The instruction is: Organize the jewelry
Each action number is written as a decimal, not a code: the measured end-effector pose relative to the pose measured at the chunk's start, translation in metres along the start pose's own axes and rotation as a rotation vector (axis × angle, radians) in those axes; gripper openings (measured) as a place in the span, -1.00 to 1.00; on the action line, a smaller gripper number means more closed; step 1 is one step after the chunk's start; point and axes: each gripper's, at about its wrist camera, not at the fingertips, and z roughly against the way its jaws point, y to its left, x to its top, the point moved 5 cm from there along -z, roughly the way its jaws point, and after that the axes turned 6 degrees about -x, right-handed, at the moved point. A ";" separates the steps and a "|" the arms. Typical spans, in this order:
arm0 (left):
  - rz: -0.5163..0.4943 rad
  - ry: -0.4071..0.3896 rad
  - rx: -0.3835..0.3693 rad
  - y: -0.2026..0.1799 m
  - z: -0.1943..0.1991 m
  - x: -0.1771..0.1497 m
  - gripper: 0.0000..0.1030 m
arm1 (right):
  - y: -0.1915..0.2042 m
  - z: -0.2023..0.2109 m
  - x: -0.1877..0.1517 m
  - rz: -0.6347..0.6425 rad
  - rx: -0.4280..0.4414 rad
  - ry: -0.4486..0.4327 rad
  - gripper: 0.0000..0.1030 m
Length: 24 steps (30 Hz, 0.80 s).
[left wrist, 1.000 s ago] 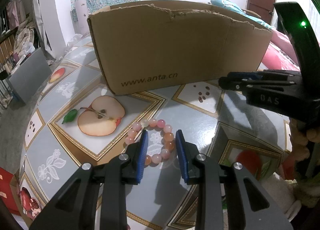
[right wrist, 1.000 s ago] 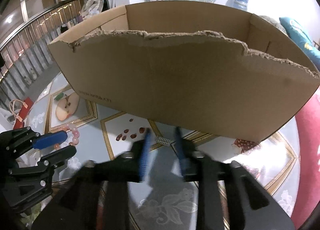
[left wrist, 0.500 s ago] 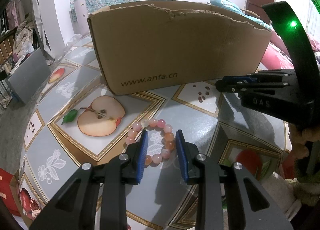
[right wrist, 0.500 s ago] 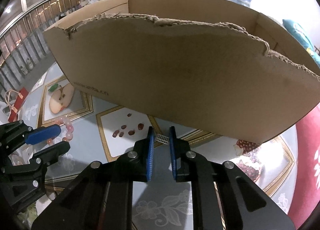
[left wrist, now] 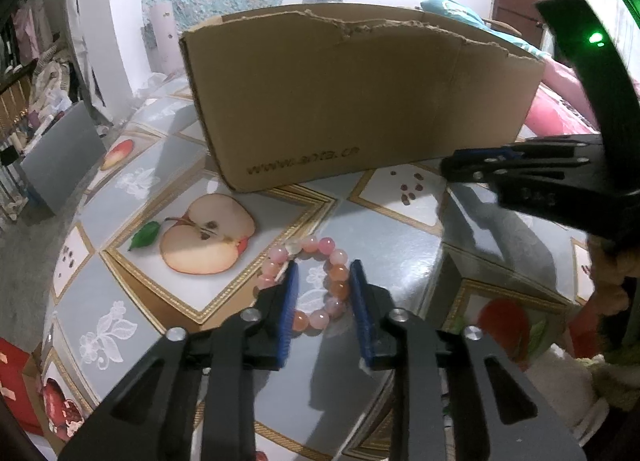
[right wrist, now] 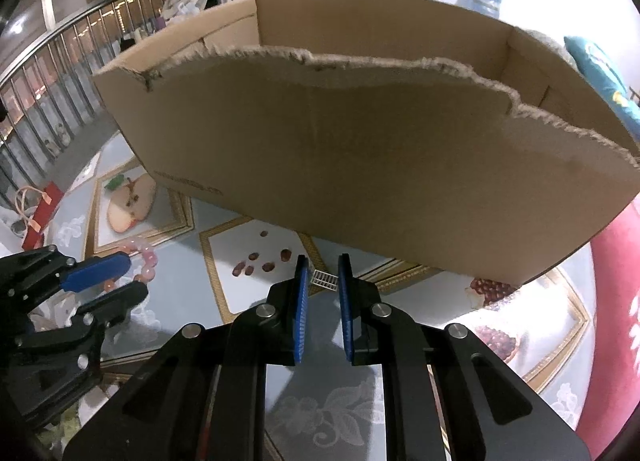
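A pink and orange bead bracelet (left wrist: 316,283) lies flat on the fruit-print tablecloth. My left gripper (left wrist: 323,273) is open and low over it, its blue pads (left wrist: 289,301) straddling the right side of the ring; it also shows in the right wrist view (right wrist: 116,281) with the bracelet (right wrist: 140,261) beside it. My right gripper (right wrist: 323,265) holds a small silver ridged piece (right wrist: 325,279) between its blue pads, lifted in front of the open cardboard box (right wrist: 360,149). In the left wrist view the right gripper (left wrist: 460,171) sits at the right, near the box (left wrist: 360,101).
The box has a torn top rim and stands at the far side of the round table (left wrist: 400,229). A red bag (right wrist: 44,213) lies on the floor at left. A railing (right wrist: 60,61) runs beyond the table. A pink cushion (right wrist: 616,301) is at right.
My right gripper has risen and moved closer to the box front with the silver piece between its pads. My left gripper has stayed over the bracelet.
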 end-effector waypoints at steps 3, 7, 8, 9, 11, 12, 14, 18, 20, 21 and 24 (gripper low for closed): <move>0.031 -0.009 0.006 0.007 0.001 0.000 -0.82 | -0.002 0.009 0.000 -0.003 0.012 -0.016 -0.75; 0.061 -0.030 0.030 0.015 0.009 0.001 -0.82 | -0.005 0.028 0.000 -0.010 0.052 -0.047 -0.75; 0.070 -0.048 0.029 0.017 0.015 0.003 -0.83 | -0.006 0.035 0.001 -0.012 0.063 -0.056 -0.75; 0.076 -0.062 0.025 0.017 0.021 0.005 -0.83 | -0.008 0.042 0.003 -0.015 0.080 -0.067 -0.75; 0.092 -0.102 0.012 0.019 0.038 0.012 -0.83 | -0.012 0.052 0.005 -0.015 0.104 -0.094 -0.75; 0.100 -0.117 0.002 0.020 0.045 0.016 -0.83 | -0.014 0.054 0.005 -0.014 0.113 -0.112 -0.75; 0.122 -0.157 -0.029 0.023 0.063 0.027 -0.83 | -0.018 0.072 0.017 -0.016 0.155 -0.147 -0.75; 0.145 -0.245 -0.118 0.023 0.102 0.061 -0.83 | -0.032 0.095 0.048 -0.004 0.209 -0.218 -0.75; 0.135 -0.279 -0.154 0.019 0.117 0.080 -0.83 | -0.039 0.104 0.068 0.005 0.240 -0.240 -0.75; 0.119 -0.300 -0.170 0.016 0.125 0.093 -0.83 | -0.042 0.105 0.078 0.009 0.257 -0.245 -0.75; 0.092 -0.324 -0.205 0.015 0.134 0.123 -0.83 | -0.052 0.097 0.107 0.015 0.294 -0.218 -0.75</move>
